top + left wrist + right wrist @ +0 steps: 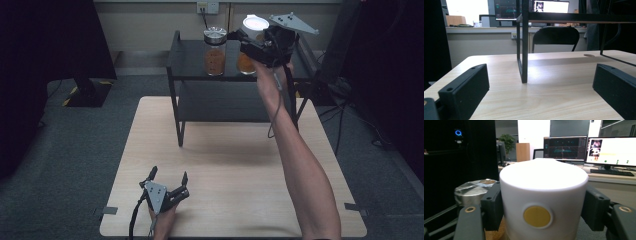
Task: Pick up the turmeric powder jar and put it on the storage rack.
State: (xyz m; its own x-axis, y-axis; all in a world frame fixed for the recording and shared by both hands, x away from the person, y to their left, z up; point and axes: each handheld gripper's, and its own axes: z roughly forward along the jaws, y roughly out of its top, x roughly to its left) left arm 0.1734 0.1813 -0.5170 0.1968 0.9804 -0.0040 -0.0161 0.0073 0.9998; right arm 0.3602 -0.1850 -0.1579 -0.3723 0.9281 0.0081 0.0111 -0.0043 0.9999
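white-lidded jar (543, 202) beside steel-lidded jar (472, 192)

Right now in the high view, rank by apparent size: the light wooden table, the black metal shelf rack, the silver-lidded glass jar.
1. Light wooden table
2. Black metal shelf rack, farther away
3. Silver-lidded glass jar

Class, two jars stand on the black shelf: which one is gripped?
The white-lidded jar on the right, clamped by the right gripper; the metal-lidded jar stands free.
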